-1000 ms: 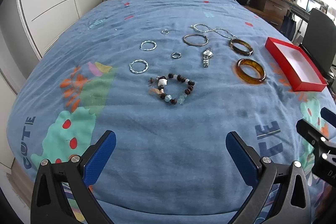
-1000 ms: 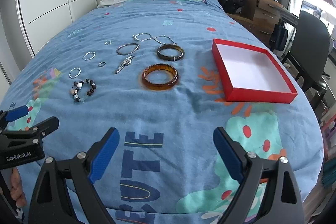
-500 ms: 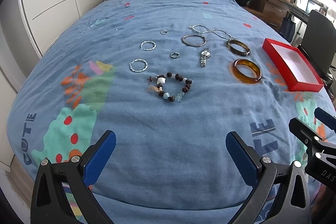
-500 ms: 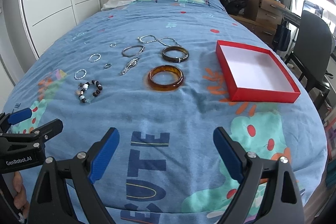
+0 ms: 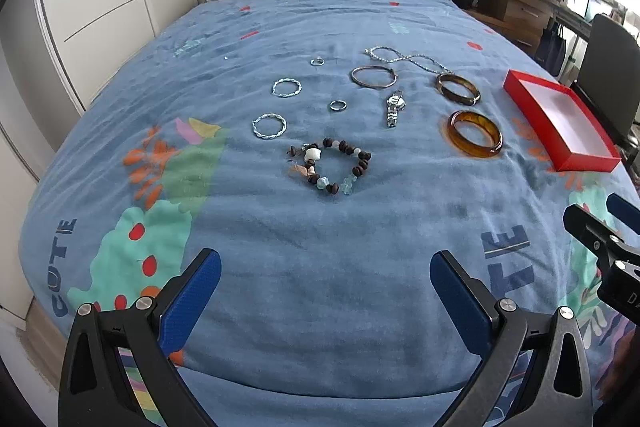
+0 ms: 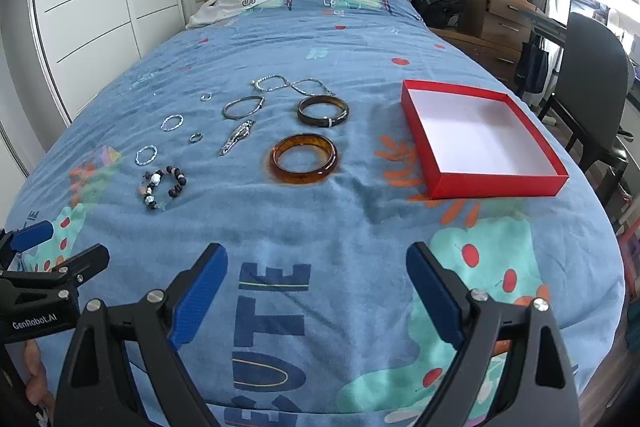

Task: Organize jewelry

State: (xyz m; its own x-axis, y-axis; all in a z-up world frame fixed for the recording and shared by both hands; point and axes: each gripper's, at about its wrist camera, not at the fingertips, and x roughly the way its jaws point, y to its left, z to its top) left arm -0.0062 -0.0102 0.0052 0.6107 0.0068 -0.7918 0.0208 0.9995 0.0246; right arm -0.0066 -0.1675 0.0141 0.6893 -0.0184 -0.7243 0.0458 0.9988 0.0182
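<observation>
Jewelry lies spread on a blue bedspread [image 5: 320, 227]: a beaded bracelet [image 5: 330, 165], an amber bangle [image 5: 475, 133], a dark bangle [image 5: 457, 89], a watch [image 5: 394, 107], a thin metal bangle [image 5: 374, 76], a chain necklace [image 5: 404, 58], two twisted silver rings [image 5: 269, 125] and small rings. An empty red box [image 6: 478, 141] sits to the right, also in the left wrist view [image 5: 558, 125]. My left gripper [image 5: 324, 291] is open and empty above the near bed edge. My right gripper [image 6: 316, 283] is open and empty, right of it.
A white garment [image 6: 232, 5] lies by the wooden headboard. White wardrobe doors [image 6: 80, 7] stand on the left. A black chair [image 6: 592, 87], a desk and drawers stand right of the bed. A black bag [image 6: 438, 5] sits beside the bed.
Both grippers have drawn back and risen slightly; the jewelry and box look a little farther away. Both stay open and empty.
</observation>
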